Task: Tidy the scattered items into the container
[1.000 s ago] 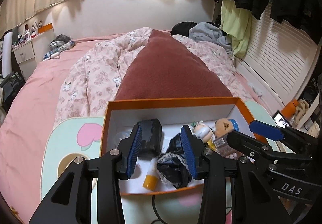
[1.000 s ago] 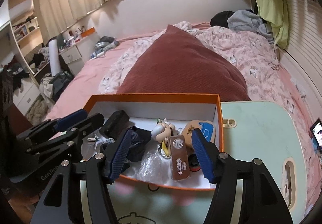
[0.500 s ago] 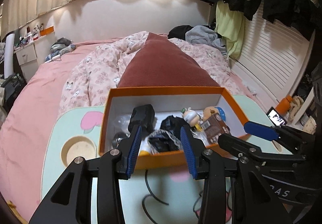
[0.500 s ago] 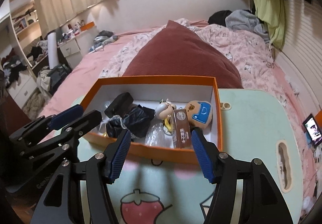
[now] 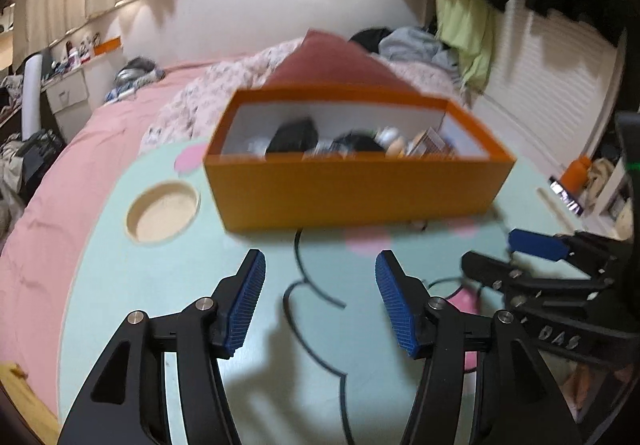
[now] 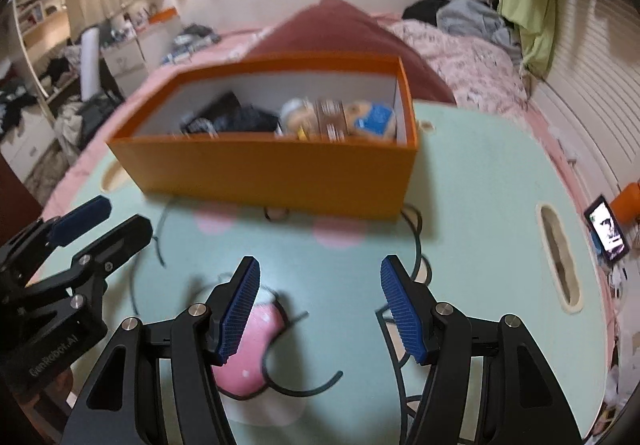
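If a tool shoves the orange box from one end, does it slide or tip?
Probably slides: the orange box is low, wide and flat on the table. Cardboard-looking walls may flex. The contents look small, so it's likely light and may skid easily.

Box (image 5: pixel 352 197): orange outside, white inside, holding blurred black, brown, tan and blue items. Tabletop (image 5: pixel 132 285): pale mint green with pink blotches and black cartoon outlines, a beige round recess near its left edge and a pink strawberry (image 6: pixel 248 357) with white dots at the near edge. Gripper pads (image 5: pixel 246 301): ribbed blue on black frames; bedcover (image 5: pixel 80 149): plain pink; pillow (image 6: pixel 344 29): maroon.
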Demonstrator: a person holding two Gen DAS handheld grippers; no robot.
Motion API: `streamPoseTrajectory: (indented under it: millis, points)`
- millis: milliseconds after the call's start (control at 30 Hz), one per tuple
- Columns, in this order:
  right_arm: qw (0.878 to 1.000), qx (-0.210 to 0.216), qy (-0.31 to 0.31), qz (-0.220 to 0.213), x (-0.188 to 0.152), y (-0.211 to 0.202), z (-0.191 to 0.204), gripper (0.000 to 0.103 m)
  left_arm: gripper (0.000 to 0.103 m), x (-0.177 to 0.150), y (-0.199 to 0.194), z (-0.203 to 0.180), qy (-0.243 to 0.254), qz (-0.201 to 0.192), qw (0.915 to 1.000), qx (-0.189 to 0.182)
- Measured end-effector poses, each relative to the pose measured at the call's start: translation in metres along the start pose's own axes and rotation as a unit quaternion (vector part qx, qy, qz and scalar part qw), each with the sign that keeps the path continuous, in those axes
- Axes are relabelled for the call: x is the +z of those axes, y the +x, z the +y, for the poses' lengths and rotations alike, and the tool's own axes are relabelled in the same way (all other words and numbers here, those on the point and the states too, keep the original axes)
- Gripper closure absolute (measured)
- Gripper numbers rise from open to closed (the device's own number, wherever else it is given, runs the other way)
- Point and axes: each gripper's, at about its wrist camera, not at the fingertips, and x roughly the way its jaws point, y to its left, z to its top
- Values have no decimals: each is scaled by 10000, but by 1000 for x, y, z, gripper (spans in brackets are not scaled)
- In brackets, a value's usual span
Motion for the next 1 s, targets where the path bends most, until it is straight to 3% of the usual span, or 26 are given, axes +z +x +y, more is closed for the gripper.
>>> streamPoseTrajectory:
  millis: [200, 233, 300, 367, 467, 567, 667, 1000]
  points:
    - [9994, -265, 85, 181, -8, 8, -6, 38, 44, -10, 18, 9, -225, 316, 9992, 77]
    - [9993, -318, 66, 166, -10, 9, -6, 32, 42, -11, 19, 9, -237, 304, 9992, 114]
    - [9991, -387, 35, 172, -12, 10, -4, 25, 24, -13, 21, 6, -192, 332, 9992, 135]
    - [9988, -453, -47, 187, -13, 11, -2, 18, 23, -15, 24, -1, -12, 356, 9987, 374]
    - [9988, -450, -4, 203, -14, 11, -4, 14, 21, -16, 22, 1, -84, 311, 9988, 370]
    - [9985, -459, 23, 283, -14, 14, -6, 3, 11, -16, 23, 9, -244, 342, 9976, 541]
    - [9985, -451, -25, 315, -15, 15, -5, 1, 0, -16, 25, 18, -442, 439, 9955, 711]
    - [9984, -457, -58, 320, -15, 14, -4, 0, 0, -20, 25, 19, -459, 437, 9954, 714]
